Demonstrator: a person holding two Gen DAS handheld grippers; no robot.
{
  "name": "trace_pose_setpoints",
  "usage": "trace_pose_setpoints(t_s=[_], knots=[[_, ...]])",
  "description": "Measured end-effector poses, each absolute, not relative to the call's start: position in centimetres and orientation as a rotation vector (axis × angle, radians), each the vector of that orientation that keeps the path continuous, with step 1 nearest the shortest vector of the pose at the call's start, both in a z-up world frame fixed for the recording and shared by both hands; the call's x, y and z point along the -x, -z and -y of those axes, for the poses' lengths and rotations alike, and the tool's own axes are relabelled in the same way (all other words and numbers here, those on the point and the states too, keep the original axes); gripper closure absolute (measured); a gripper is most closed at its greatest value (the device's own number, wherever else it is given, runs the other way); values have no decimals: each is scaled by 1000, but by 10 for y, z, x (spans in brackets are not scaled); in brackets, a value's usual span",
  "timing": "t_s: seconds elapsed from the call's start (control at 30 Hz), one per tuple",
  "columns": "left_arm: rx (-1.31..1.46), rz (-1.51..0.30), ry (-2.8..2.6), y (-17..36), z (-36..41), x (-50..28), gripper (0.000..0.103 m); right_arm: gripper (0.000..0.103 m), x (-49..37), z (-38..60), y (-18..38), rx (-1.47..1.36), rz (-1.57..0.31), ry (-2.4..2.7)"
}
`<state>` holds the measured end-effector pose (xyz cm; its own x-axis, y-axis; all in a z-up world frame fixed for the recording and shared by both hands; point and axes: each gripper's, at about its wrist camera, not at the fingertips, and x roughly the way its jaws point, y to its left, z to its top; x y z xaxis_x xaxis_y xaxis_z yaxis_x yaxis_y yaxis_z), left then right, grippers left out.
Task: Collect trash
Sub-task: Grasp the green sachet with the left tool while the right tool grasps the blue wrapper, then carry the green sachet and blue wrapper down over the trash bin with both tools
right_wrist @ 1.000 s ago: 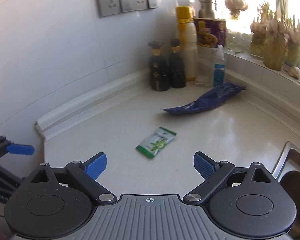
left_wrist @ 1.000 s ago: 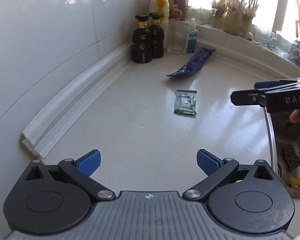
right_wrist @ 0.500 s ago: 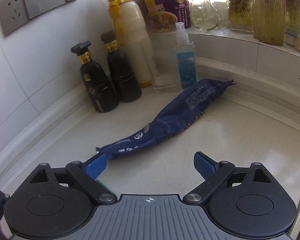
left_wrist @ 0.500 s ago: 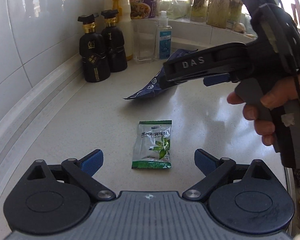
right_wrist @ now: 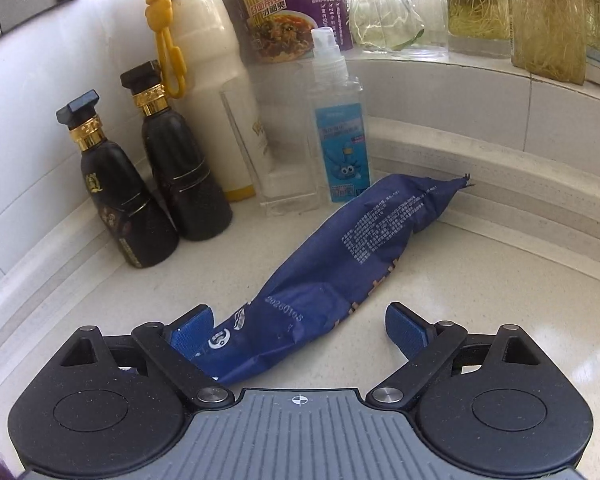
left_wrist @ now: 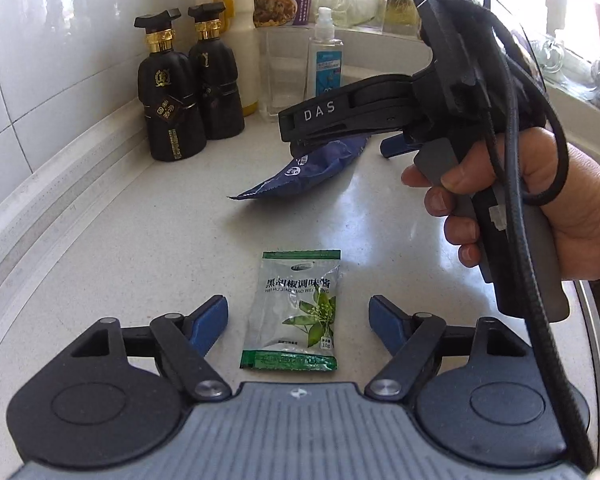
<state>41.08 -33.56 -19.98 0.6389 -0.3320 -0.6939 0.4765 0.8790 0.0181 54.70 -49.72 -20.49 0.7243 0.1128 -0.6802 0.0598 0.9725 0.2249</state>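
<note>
A small green and clear sauce sachet lies flat on the pale counter, between the open fingers of my left gripper. A long crumpled dark blue wrapper lies further back; it also shows in the left wrist view. My right gripper is open, its fingers on either side of the wrapper's near end. The left blue pad is close to the wrapper. In the left wrist view the right gripper is seen from the side, held by a hand over the wrapper.
Two black bottles, a cream bottle with a yellow cap, a glass, a spray bottle and a purple noodle cup stand in the back corner. A raised sill holds plant jars. The sink edge is at the right.
Both grippers moved forward and down. The sachet now sits between my left fingers and the blue wrapper's near end between my right fingers. Both stay open.
</note>
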Motion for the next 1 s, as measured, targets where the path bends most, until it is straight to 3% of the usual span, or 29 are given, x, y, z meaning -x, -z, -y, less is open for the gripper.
trace_pose_setpoints(t_s=[0.1, 0.37, 0.67, 1.0], knots=[[-202, -736, 464, 200, 334, -410, 34, 11, -547, 494, 206, -211, -746, -15], [-175, -710, 445, 200, 329, -410, 60, 43, -543, 490, 208, -148, -705, -21], [-136, -713, 387, 200, 326, -416, 73, 66, -530, 487, 206, -102, -689, -81], [-67, -745, 322, 198, 317, -418, 81, 72, -508, 482, 197, -78, -685, -112]])
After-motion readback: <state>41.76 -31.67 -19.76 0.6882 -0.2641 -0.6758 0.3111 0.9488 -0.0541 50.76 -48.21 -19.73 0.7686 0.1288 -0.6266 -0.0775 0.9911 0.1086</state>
